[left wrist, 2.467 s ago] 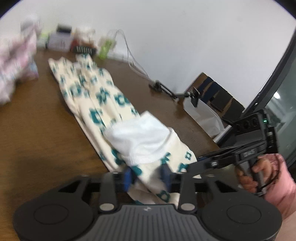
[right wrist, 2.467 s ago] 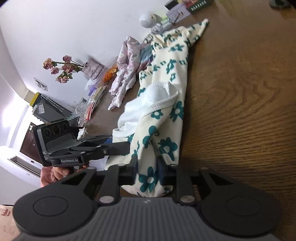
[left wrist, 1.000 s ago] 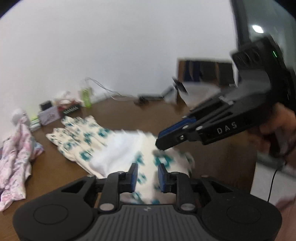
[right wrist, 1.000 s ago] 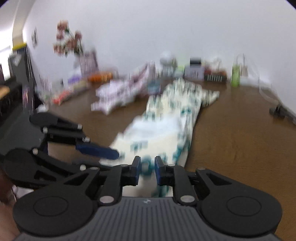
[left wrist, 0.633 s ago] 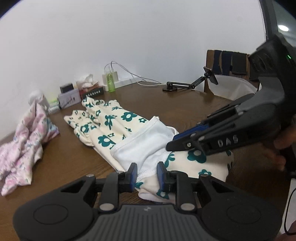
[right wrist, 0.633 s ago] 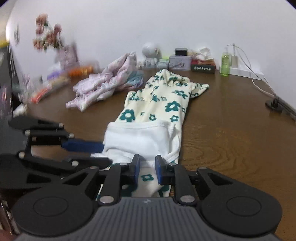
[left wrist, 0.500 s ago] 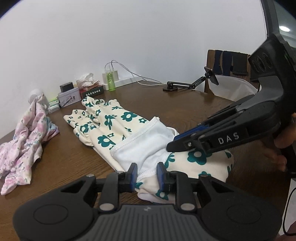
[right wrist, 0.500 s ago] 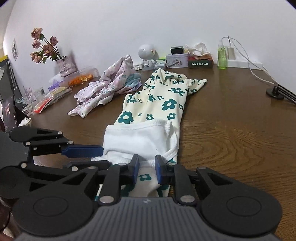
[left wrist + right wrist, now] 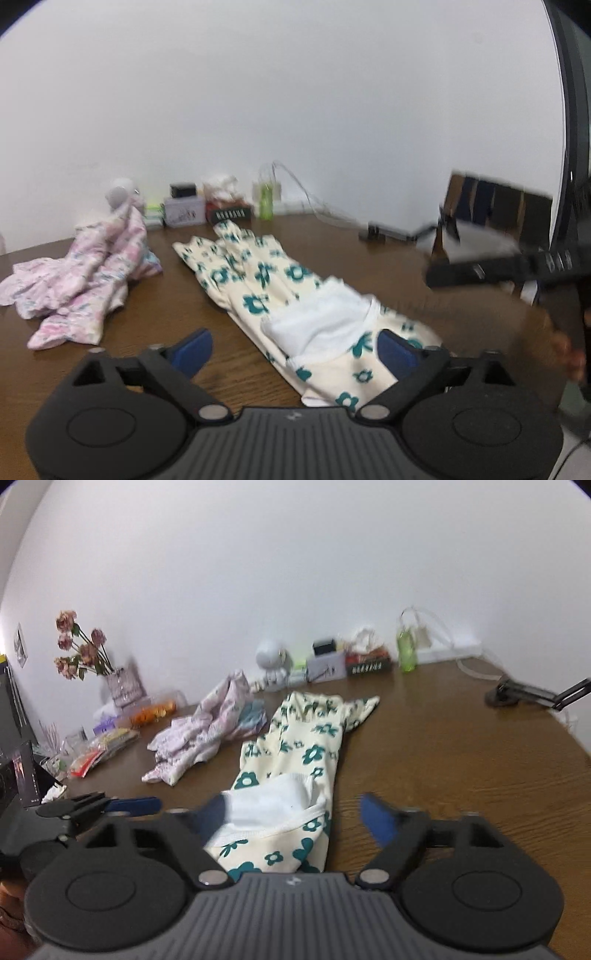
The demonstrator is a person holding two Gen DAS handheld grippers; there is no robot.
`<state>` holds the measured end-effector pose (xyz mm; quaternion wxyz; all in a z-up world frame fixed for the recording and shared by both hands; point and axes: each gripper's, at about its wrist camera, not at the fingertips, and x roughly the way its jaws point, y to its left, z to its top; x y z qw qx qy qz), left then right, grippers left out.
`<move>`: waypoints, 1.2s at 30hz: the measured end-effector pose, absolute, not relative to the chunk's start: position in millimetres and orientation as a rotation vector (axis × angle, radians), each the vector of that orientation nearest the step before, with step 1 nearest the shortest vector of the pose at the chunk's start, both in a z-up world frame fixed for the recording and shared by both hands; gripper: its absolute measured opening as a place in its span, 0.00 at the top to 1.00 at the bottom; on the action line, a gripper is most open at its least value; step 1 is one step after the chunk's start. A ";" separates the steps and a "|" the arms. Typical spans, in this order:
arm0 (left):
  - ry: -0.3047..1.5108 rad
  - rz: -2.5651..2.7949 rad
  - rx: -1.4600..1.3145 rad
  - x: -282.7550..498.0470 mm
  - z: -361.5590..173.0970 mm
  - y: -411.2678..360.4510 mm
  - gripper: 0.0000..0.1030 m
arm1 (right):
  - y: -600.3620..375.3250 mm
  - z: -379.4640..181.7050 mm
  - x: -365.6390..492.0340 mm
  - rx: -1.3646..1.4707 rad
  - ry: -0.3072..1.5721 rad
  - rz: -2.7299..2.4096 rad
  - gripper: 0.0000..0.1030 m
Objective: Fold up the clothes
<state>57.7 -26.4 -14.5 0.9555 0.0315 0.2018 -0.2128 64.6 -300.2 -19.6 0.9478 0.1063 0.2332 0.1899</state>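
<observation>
The flowered trousers (image 9: 280, 295) lie flat in a long strip on the tabletop (image 9: 461, 760), running from the near edge toward the far wall, with the waist end nearest and turned back so the white lining (image 9: 266, 805) shows. The left gripper (image 9: 295, 349) hangs just above that near end with its jaws spread wide and nothing between them; the right gripper (image 9: 295, 819) does the same, jaws wide and empty, one on each side of the waist.

The trousers look like thin, light, limp knit cloth: they will sag and drape from any pinch, slide easily over the smooth wood, and wrinkle if dragged. The doubled hem at the waist gives the firmest bite, so the two outer corners of that band seem the best places to grip, one per gripper, keeping the layers together.

A crumpled pink garment (image 9: 85, 273) sits to the left, apart from the trousers.
</observation>
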 end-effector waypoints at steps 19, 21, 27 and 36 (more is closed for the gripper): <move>0.363 -0.384 0.104 -6.1 -13.9 -19.6 0.00 | -301.0 -36.6 20.5 0.190 0.558 0.430 0.00; 0.370 -0.374 0.105 -6.1 -14.2 -17.8 0.00 | -299.0 -35.8 19.6 0.172 0.554 0.448 0.00; 0.409 -0.343 0.083 -1.2 -17.9 -11.2 0.00 | -290.8 -36.5 20.2 0.082 0.568 0.515 0.00; 0.433 -0.363 0.070 2.4 -20.4 -10.0 0.00 | -287.1 -39.6 27.6 -0.035 0.615 0.638 0.06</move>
